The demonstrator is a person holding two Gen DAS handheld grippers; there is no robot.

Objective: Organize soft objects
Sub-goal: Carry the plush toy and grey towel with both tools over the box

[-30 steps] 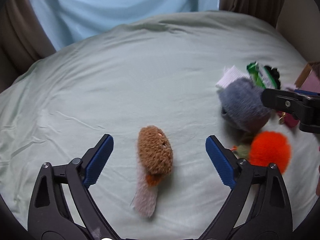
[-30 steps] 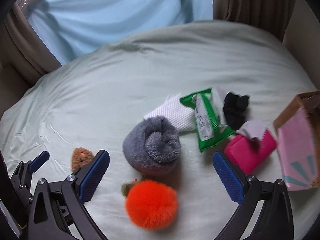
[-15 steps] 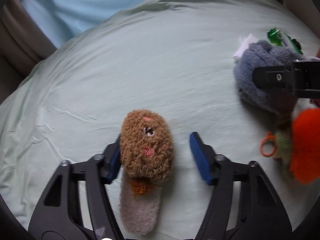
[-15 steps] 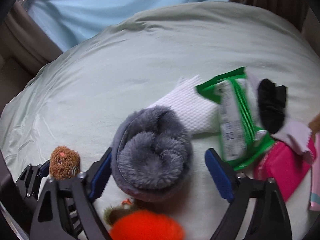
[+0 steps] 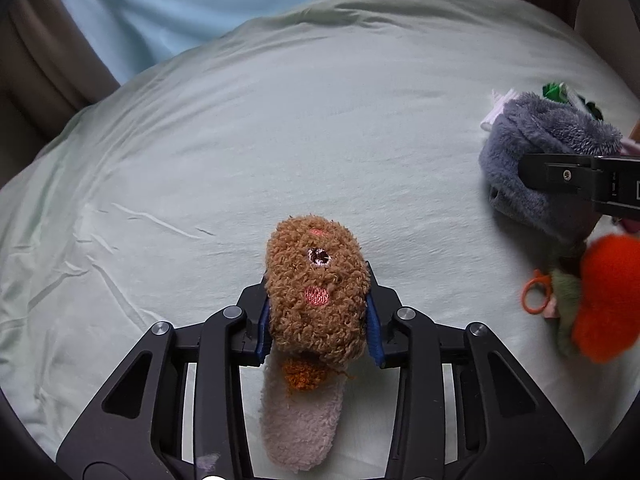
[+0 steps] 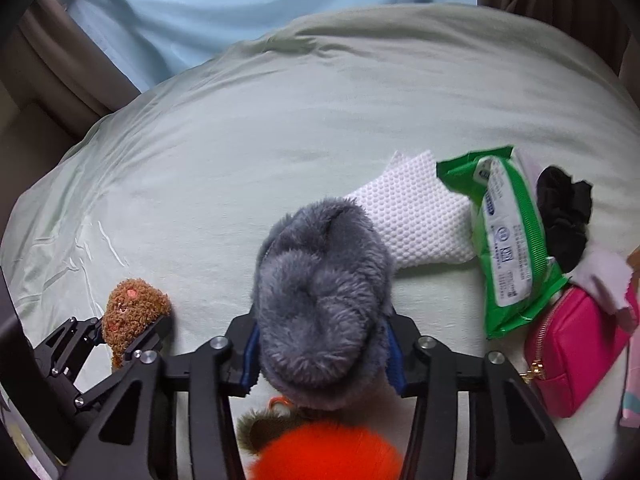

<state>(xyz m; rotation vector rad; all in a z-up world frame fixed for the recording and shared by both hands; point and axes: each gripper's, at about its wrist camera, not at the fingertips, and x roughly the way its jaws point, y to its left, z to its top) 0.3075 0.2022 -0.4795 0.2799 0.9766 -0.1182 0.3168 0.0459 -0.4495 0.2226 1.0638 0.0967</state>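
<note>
Left wrist view: left claw (image 5: 317, 320), jaws just closing, clamps the curly brown plush toy (image 5: 317, 284); right claw (image 6: 320, 354) likewise squeezes the fluffy grey slipper (image 6: 320, 300) on the pale green bed (image 6: 280, 120).

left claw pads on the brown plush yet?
Touching. Left wrist view: the left claw has just been closing, and both blue pads press into the brown plush.

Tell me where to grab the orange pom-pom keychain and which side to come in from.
Judging from both views, grip the orange pom-pom across its round fluffy ball, from above. It squashes evenly, whereas the thin orange ring lies flat on the bedsheet. Come from the side away from the grey plush slipper, which crowds it.
</note>
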